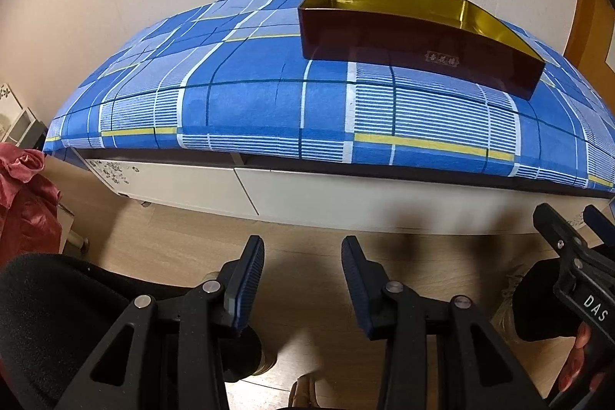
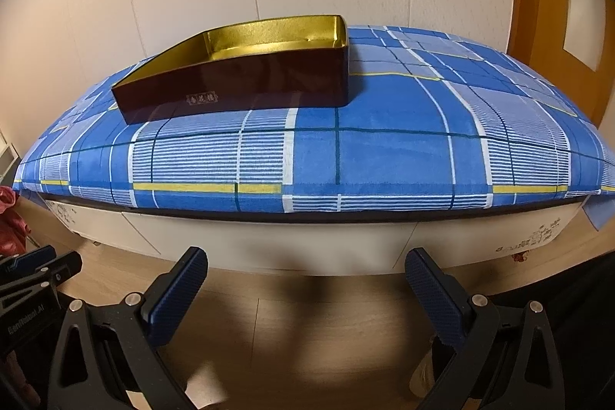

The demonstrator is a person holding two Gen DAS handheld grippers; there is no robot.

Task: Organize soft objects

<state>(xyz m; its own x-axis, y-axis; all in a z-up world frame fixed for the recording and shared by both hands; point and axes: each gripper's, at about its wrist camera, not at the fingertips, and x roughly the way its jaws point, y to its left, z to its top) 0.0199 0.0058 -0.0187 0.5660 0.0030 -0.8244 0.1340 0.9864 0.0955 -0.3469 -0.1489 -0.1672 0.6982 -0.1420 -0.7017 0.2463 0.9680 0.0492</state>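
A dark red box [image 1: 403, 45] with a bare gold inside stands on a bed with a blue plaid sheet [image 1: 250, 95]; in the right wrist view the box [image 2: 238, 87] sits left of centre on the sheet [image 2: 384, 156]. My left gripper [image 1: 303, 244] hangs over the wooden floor in front of the bed, jaws a little apart, nothing between them. My right gripper [image 2: 306, 260] is open wide beside it, also over the floor and holding nothing. Each gripper shows at the edge of the other's view: the right gripper [image 1: 572, 233] and the left gripper [image 2: 38, 268].
A crumpled red cloth [image 1: 23, 195] lies on the floor by the bed's left end, also seen as the red cloth [image 2: 9, 221]. The white bed base [image 1: 307, 195] has drawers. An orange door [image 2: 557, 6] stands at the right. A person's black sleeve [image 1: 46, 317] fills the lower left.
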